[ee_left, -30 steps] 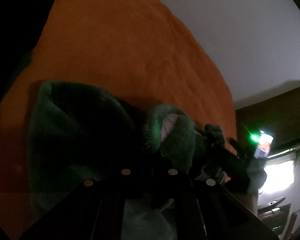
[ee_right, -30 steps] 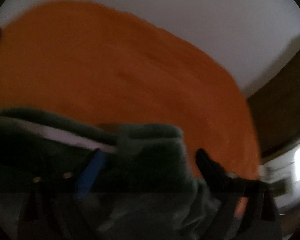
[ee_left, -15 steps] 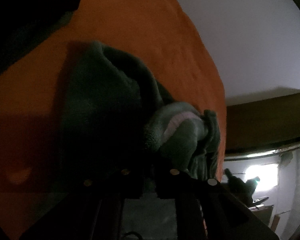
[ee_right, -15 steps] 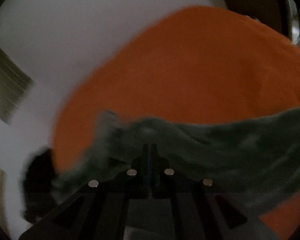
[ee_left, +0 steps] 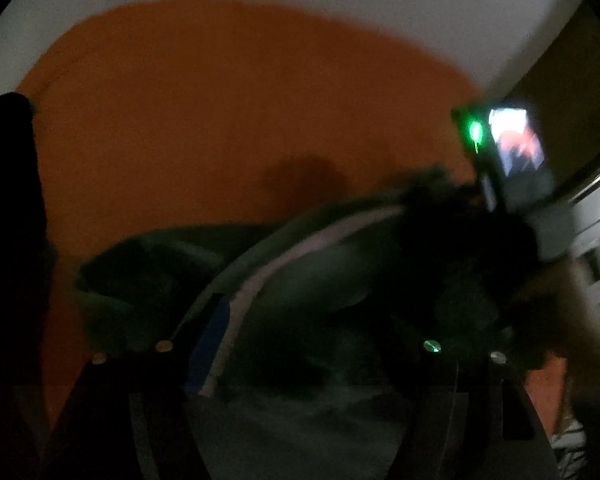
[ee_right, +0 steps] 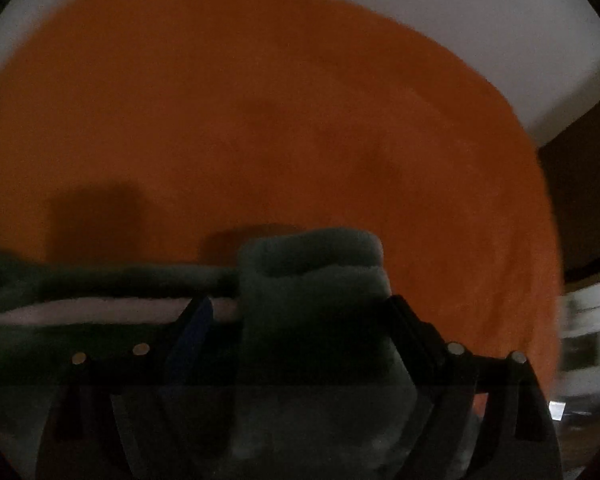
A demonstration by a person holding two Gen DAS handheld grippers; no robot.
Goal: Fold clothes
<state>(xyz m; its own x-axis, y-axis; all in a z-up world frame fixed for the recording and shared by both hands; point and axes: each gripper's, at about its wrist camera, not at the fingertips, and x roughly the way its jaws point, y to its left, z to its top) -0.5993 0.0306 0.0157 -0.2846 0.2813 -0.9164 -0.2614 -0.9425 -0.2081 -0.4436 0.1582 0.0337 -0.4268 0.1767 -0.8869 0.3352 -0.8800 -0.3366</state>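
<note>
A dark green fleece garment with a pale stripe lies on an orange blanket. In the left wrist view my left gripper stands wide open over the garment, which lies between its fingers. My right gripper shows at the garment's right end, blurred. In the right wrist view my right gripper is open, with a folded end of the garment standing between its fingers. The rest of the garment stretches left.
The orange blanket covers the surface, with pale wall behind. A dark object stands at the left edge. A person's forearm is at the right. Dark furniture and a bright window lie far right.
Both grippers were shut on the garment half a second ago and now stand open. The garment has been swung round and now lies lengthwise across the blanket.
</note>
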